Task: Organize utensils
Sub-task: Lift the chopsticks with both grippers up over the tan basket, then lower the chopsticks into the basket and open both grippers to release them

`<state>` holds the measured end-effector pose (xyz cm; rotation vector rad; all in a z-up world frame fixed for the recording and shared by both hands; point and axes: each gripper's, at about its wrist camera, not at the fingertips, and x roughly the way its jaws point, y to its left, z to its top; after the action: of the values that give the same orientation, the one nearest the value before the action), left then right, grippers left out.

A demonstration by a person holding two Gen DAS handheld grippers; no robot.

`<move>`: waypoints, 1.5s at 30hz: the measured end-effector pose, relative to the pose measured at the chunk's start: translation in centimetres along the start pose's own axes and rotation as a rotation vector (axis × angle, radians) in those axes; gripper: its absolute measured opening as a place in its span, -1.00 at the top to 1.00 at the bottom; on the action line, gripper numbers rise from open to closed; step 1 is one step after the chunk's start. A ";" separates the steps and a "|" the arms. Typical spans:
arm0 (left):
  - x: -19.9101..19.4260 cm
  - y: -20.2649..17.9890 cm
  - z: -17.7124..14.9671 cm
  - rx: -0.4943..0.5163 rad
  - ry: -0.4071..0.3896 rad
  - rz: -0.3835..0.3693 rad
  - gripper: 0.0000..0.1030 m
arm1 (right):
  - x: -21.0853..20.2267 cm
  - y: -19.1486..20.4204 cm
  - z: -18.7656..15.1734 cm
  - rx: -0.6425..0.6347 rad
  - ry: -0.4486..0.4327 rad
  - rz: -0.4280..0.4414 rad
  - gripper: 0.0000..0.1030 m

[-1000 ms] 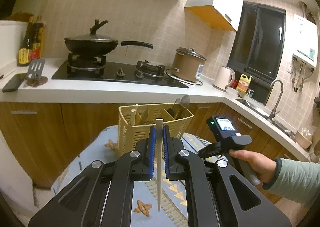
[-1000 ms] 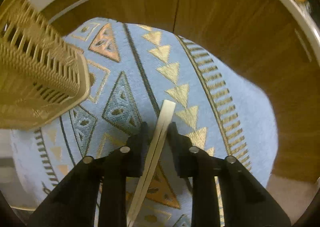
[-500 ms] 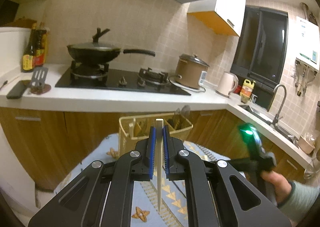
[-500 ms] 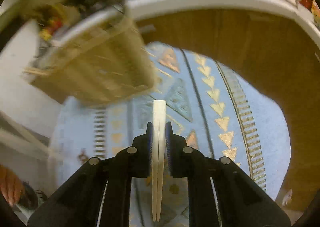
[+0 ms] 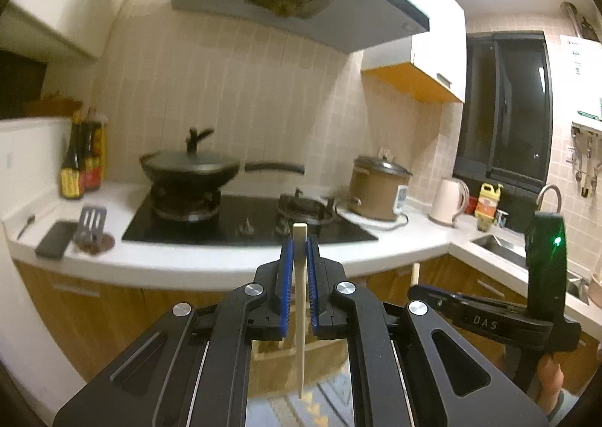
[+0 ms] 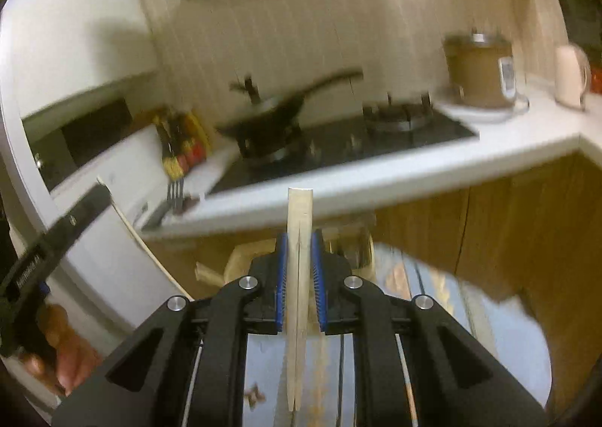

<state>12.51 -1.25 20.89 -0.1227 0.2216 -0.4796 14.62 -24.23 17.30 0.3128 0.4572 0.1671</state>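
My left gripper (image 5: 299, 242) is shut on a pale chopstick (image 5: 300, 306) that stands upright between the blue pads. My right gripper (image 6: 299, 239) is shut on a pair of pale chopsticks (image 6: 298, 276), also upright. The beige utensil basket (image 5: 278, 351) is mostly hidden behind my left gripper; in the right wrist view it (image 6: 240, 261) shows blurred behind the fingers. The right gripper's body (image 5: 489, 318) shows at the right of the left wrist view. The left gripper's body (image 6: 49, 246) shows at the left of the right wrist view.
A white counter (image 5: 210, 261) carries a black hob with a lidded wok (image 5: 192, 167), a brown rice cooker (image 5: 376, 186), a kettle (image 5: 447, 201), sauce bottles (image 5: 81, 163), a phone and a spatula (image 5: 90, 224). The blue patterned cloth (image 6: 451, 314) lies below. Wooden cabinets stand behind.
Both grippers have risen and tilted up, so both views now look at the counter and wall. The basket has dropped low behind the fingers. The right gripper has swung up from the cloth.
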 end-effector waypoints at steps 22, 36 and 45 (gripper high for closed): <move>10.2 -0.7 -1.2 -0.019 -0.037 0.053 0.89 | 8.7 -0.9 2.6 -0.082 -0.344 -0.098 0.79; 10.4 0.4 -3.1 -0.017 0.013 0.054 0.73 | 10.2 -0.5 -0.3 -0.094 -0.283 -0.094 0.77; 6.9 0.6 -2.6 -0.036 0.001 0.050 0.36 | 7.9 -1.0 -1.2 -0.049 -0.206 -0.041 0.72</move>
<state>18.14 -4.17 17.03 -0.1519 0.2340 -0.4263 21.13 -23.10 12.76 0.2693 0.2555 0.1041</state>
